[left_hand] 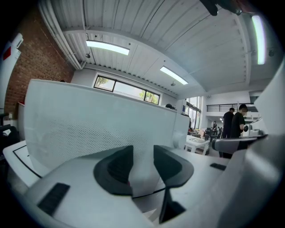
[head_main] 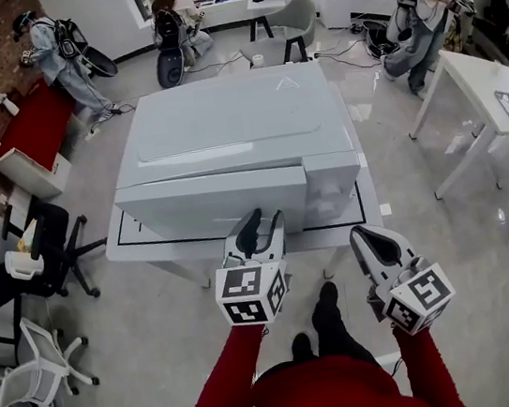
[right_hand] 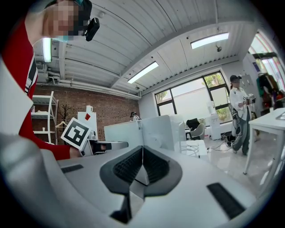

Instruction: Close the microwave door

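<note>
as the microwave (head_main: 243,124) sits on the low white table (head_main: 143,252) before me, i enter its door (head_main: 213,209): front panel, looks nearly flush. stiff, light on its hinge, smooth-faced and likely slippery. i judge a flat push near the control-panel edge is best.
left gripper (head_main: 265,221): jaws apart, empty, at the door.
right gripper (head_main: 366,236): jaws together, empty, held back.

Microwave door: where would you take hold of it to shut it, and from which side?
Probably the free right edge of the microwave door, beside the control panel, coming from the front. Its face looks flat with no handle in view, and it seems hinged on the left, so a push far from the hinge should swing it easiest. The left gripper sits there, jaws apart.
</note>
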The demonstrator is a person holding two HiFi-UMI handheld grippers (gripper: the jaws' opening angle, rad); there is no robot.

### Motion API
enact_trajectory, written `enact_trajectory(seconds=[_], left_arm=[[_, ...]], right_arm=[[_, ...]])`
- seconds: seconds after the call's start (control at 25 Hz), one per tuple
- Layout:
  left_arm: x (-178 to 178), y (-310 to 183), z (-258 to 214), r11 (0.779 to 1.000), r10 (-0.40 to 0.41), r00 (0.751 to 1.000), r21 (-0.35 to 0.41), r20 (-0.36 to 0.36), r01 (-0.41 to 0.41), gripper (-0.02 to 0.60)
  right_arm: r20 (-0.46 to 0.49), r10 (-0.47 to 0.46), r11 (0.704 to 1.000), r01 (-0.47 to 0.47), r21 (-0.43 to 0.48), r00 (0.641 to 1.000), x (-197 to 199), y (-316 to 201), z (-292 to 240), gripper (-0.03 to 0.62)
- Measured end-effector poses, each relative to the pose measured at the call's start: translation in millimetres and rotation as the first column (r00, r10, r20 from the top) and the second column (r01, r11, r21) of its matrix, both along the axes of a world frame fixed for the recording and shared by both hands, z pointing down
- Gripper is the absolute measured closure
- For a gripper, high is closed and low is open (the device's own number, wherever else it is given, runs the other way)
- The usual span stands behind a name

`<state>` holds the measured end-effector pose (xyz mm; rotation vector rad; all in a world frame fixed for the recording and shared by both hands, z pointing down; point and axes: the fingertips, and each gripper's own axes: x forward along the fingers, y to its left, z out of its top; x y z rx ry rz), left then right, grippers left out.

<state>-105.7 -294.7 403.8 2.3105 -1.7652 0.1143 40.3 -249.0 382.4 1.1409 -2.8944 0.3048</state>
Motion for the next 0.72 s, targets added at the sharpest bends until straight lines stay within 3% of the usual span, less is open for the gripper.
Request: enact_trajectory(seconds=[0.12, 0.72], left_arm=[[-5.3, -0.9, -0.4, 0.999, -0.040, 0.999, -0.007, 0.019, 0.040, 0.460], [-7.6, -6.3, -2.2, 0.997, -0.081, 0.997, -0.011, 0.010, 0.081, 0.480]], right_arm=[[-0.003, -0.008, 1.000, 0.008, 0.003, 1.000, -2.2, -1.0, -2.2, 0.579], [-0.011, -0.012, 1.000, 0.012, 0.003, 1.000, -1.1, -6.1, -1.3, 0.579]])
